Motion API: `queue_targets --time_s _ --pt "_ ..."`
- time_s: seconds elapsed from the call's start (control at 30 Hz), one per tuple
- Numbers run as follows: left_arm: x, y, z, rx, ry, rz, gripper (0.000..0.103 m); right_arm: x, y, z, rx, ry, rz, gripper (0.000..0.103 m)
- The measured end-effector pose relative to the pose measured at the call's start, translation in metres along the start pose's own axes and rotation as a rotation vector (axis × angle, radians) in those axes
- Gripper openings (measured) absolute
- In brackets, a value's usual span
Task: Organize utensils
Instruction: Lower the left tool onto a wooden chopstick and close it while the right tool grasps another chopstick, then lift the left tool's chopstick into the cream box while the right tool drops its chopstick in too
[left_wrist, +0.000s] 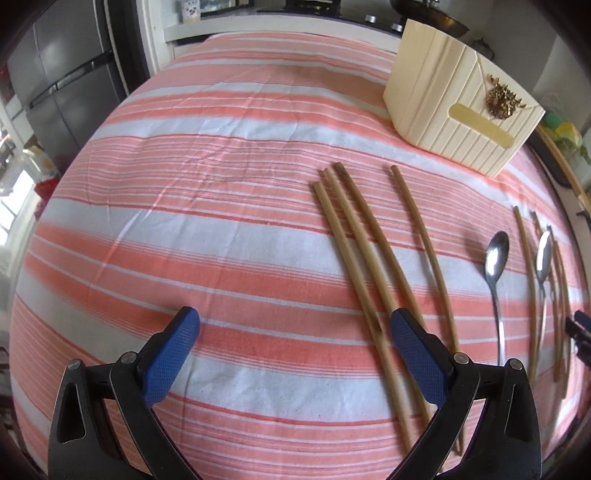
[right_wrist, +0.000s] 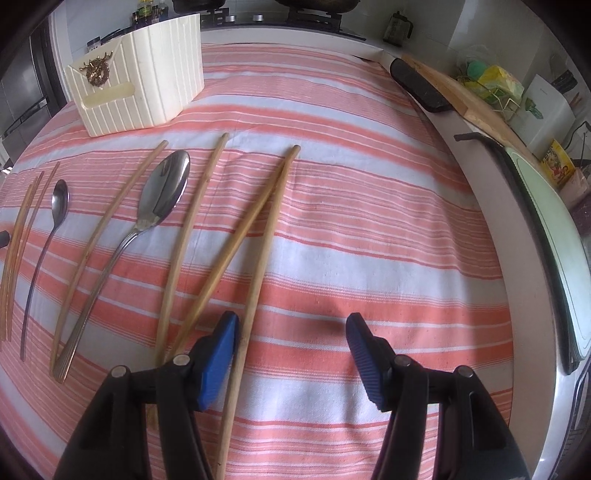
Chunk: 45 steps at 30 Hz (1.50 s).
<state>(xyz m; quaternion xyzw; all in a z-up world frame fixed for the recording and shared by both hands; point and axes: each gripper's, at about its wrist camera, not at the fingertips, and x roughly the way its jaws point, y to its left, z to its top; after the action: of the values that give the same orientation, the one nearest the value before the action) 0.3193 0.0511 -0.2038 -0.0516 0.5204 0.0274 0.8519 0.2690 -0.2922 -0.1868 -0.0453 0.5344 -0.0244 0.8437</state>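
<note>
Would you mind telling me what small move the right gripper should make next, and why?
Probably shift the right gripper slightly left and lower it over the nearest chopstick. Its jaws are open and empty, and that chopstick lies on the cloth just inside the left finger, off centre. The holder stands beyond, with every utensil in view lying outside it.

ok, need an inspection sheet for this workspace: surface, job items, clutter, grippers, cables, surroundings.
Surface: striped cloth, wrinkled, covering the table.
Job's things: loose chopsticks, large spoon, slim spoon lying flat; cream holder upright at the far side.
Clutter: nothing seen on the cloth.
Grippers: left gripper open, empty; right gripper open, one chopstick lying between its fingers, not pinched.
Cables: nothing seen.
Surroundings: stove knobs, fridge, yellow bag on the counter.
</note>
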Motion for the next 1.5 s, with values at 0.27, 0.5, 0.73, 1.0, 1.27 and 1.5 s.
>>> queue_targets --time_s 0.27,0.5,0.73,1.0,1.27,1.5 --pt "0.006 -0.004 0.004 0.049 0.01 0.076 0.103 0.001 0.002 0.002 -0.024 0.012 0.009 0.061" --pt "0.02 -0.005 0.032 0.159 0.132 0.053 0.103 0.015 0.004 0.036 -0.102 0.092 0.076 0.039" --pt "0.028 -0.012 0.066 0.194 0.21 0.001 0.061 0.035 0.006 0.08 -0.069 0.14 0.125 0.01" --pt "0.028 -0.012 0.09 0.182 0.163 -0.035 0.004 0.045 -0.006 0.109 0.039 0.131 0.161 0.006" --pt "-0.051 0.021 0.088 0.076 -0.04 -0.165 0.004 -0.018 -0.029 0.111 0.097 -0.03 0.224 0.006" --pt "-0.143 0.026 0.077 0.075 -0.24 -0.232 0.004 -0.108 -0.031 0.094 0.089 -0.188 0.262 0.006"
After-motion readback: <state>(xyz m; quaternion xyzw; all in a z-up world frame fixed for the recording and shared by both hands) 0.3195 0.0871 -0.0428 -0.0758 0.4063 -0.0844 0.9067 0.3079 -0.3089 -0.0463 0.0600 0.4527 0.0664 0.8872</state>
